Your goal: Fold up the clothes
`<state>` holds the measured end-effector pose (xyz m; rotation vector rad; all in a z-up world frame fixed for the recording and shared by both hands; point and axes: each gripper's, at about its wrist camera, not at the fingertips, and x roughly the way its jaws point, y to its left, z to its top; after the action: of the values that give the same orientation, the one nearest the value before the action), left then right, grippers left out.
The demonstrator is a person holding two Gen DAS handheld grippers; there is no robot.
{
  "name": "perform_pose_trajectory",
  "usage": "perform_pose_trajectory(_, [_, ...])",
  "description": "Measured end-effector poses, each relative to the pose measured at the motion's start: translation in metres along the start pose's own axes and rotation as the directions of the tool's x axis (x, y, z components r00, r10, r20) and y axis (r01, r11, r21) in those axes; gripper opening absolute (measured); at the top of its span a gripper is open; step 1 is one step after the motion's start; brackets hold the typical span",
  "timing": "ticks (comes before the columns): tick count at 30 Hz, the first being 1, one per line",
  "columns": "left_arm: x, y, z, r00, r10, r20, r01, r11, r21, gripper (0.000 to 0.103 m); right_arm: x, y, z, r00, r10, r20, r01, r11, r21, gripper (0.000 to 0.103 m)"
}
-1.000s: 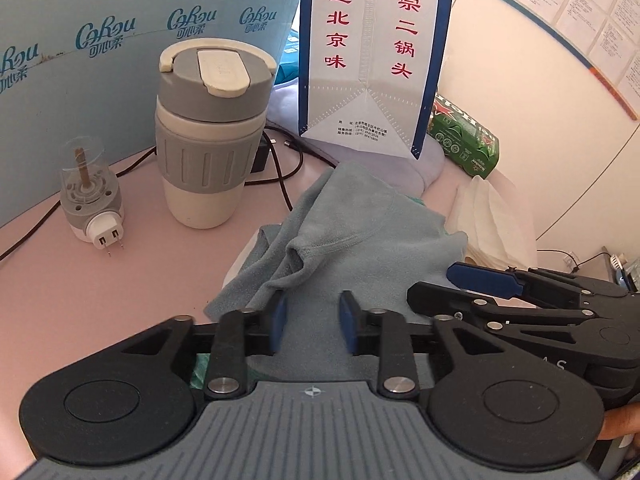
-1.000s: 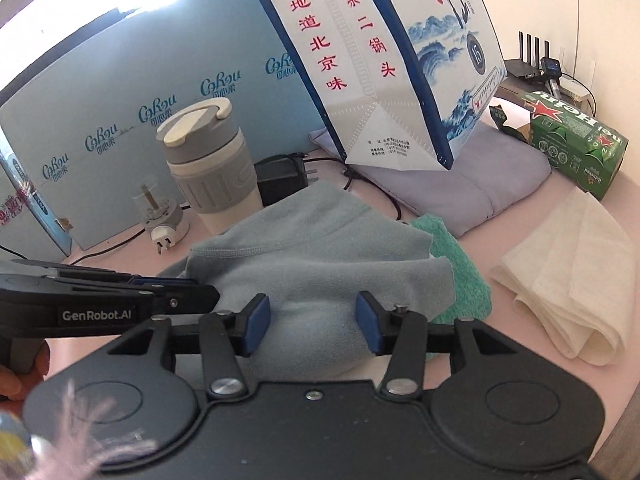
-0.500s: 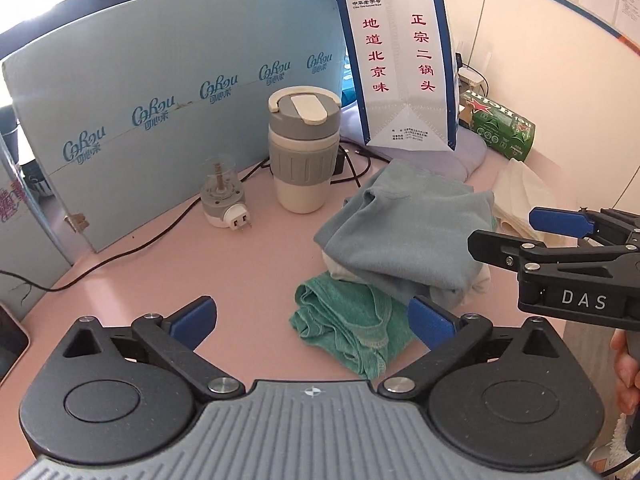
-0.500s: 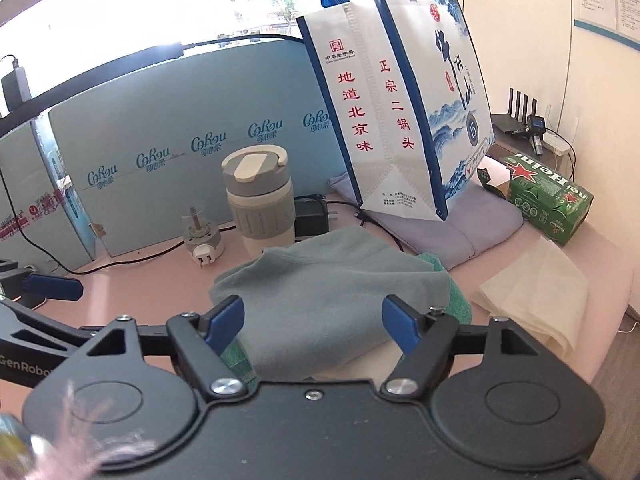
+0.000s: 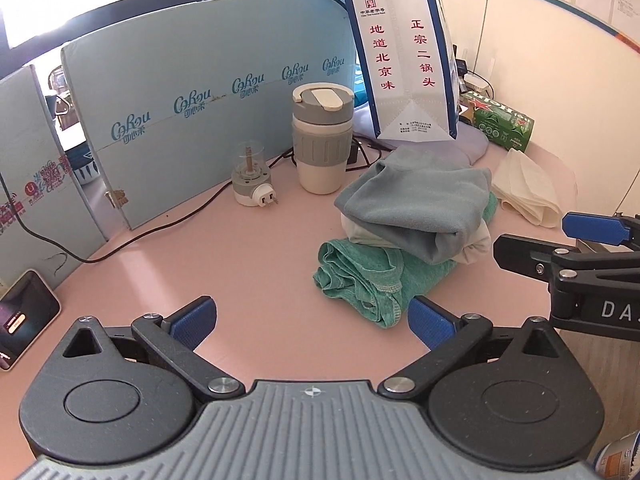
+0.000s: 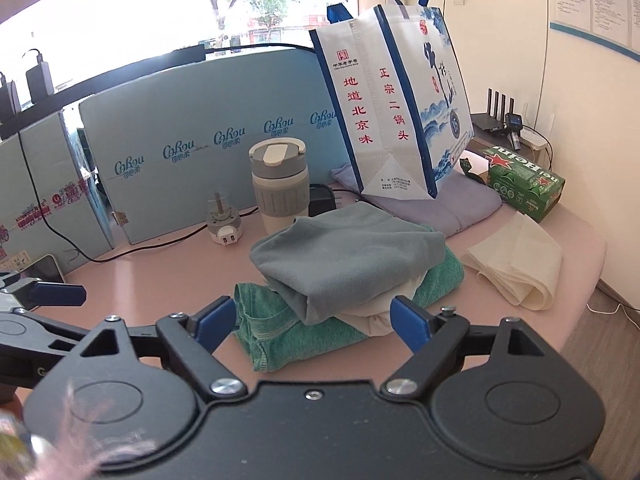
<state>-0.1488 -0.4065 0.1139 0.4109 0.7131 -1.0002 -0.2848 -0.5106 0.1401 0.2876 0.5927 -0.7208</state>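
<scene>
A folded stack of clothes lies on the pink table (image 5: 240, 260): a grey-blue garment (image 5: 420, 200) on top, a cream one (image 5: 476, 240) under it, a green one (image 5: 360, 276) at the bottom. My left gripper (image 5: 312, 318) hovers in front of the stack, open wide, nothing between its fingers. My right gripper (image 6: 314, 320) hangs just short of the stack's near edge; its jaws are opening and the pads touch no cloth. The same grey-blue garment (image 6: 348, 256) and green garment (image 6: 280, 328) show in the right wrist view. Each gripper sees the other at its frame's edge.
Behind the stack stand a grey-and-cream tumbler (image 5: 322, 140), a small plug adapter (image 5: 252, 184) and a white-and-blue tote bag (image 5: 404, 60) on a lilac cloth (image 5: 472, 144). A folded cream cloth (image 5: 524, 188) and a green carton (image 5: 500, 120) lie right. Blue foam boards (image 5: 200, 92) wall the back; a phone (image 5: 24, 316) lies left.
Both grippers have drawn back and risen from the grey-blue garment, and their jaws have spread wide. The garment stays folded on top of the stack.
</scene>
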Motion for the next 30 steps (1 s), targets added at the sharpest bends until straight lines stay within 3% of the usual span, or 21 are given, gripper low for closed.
perform_pose_trajectory(6, [-0.005, 0.002, -0.009, 0.999, 0.040, 0.012, -0.040, 0.999, 0.008, 0.103, -0.013, 0.007, -0.004, 0.999, -0.049, 0.004, 0.049, 0.999, -0.005, 0.086])
perform_pose_trajectory(10, [-0.006, 0.000, -0.015, 1.000, 0.011, 0.014, -0.011, 1.000, 0.015, 0.103, -0.014, 0.007, -0.009, 0.997, -0.077, -0.016, 0.077, 0.997, 0.005, 0.088])
perform_pose_trajectory(20, [-0.016, 0.003, -0.018, 0.997, 0.043, 0.064, -0.042, 0.999, -0.007, 0.103, -0.014, 0.002, -0.011, 0.996, -0.082, -0.023, 0.083, 0.996, 0.030, 0.089])
perform_pose_trajectory(30, [-0.011, -0.005, -0.023, 0.999, 0.041, 0.016, -0.041, 0.999, -0.010, 0.103, -0.011, -0.002, -0.018, 0.996, -0.074, -0.055, 0.075, 0.997, 0.032, 0.089])
